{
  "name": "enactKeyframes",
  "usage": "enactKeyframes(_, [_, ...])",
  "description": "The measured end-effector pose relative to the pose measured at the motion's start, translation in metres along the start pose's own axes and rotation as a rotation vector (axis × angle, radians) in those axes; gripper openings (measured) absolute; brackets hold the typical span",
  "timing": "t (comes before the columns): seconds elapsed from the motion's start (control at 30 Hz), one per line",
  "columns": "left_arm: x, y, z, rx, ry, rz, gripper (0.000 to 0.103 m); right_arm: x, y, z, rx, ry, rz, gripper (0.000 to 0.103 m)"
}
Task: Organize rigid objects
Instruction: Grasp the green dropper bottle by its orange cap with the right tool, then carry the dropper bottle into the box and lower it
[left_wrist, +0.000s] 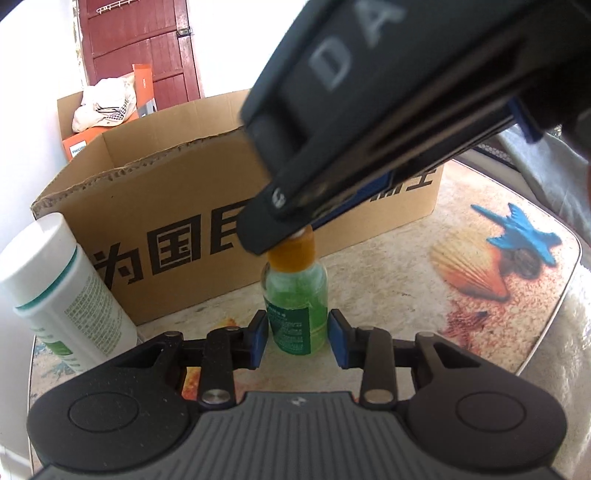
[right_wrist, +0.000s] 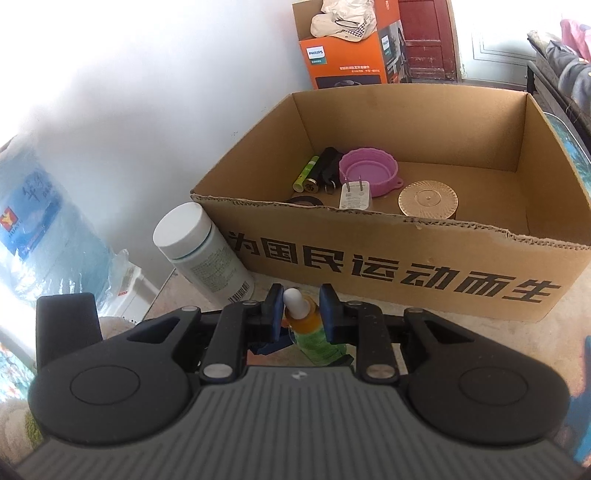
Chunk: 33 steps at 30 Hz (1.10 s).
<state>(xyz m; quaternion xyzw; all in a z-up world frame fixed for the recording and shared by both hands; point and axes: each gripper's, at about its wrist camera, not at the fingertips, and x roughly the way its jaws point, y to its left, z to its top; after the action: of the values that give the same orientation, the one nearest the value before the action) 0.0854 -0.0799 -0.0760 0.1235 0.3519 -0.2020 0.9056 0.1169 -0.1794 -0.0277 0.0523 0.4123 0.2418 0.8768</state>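
Right wrist view: cardboard box (right_wrist: 388, 266) beyond the jaws holds a pink bowl (right_wrist: 369, 171), charger (right_wrist: 355, 197) and gold lid (right_wrist: 428, 199). Green dropper bottle (left_wrist: 295, 306) stands upright between the left gripper (left_wrist: 297, 338) pads, which flank its body, contact unclear; right gripper (right_wrist: 301, 314) clamps its orange neck.

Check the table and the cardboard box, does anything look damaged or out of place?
The cardboard box has a ragged, torn front rim, its flaps apparently ripped off. Otherwise the small green dropper bottle and white bottle stand upright, with no spill visible.

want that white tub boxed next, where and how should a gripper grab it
Grip the white tub around its straight round body below the cap, coming from the open front. It stands upright beside the cardboard box, which blocks that side.
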Motion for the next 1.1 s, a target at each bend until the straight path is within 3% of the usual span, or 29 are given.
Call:
enactKeyframes(0.5, [-0.007, 0.009, 0.004, -0.055, 0.025, -0.022, 0.033, 0.001, -0.012, 0.002, 0.071, 0.012, 0.027, 0.021])
enactKeyframes(1.1, [-0.043, 0.006, 0.041, -0.084, 0.029, 0.030, 0.033, -0.040, 0.000, 0.024, 0.070, -0.041, 0.086, 0.021])
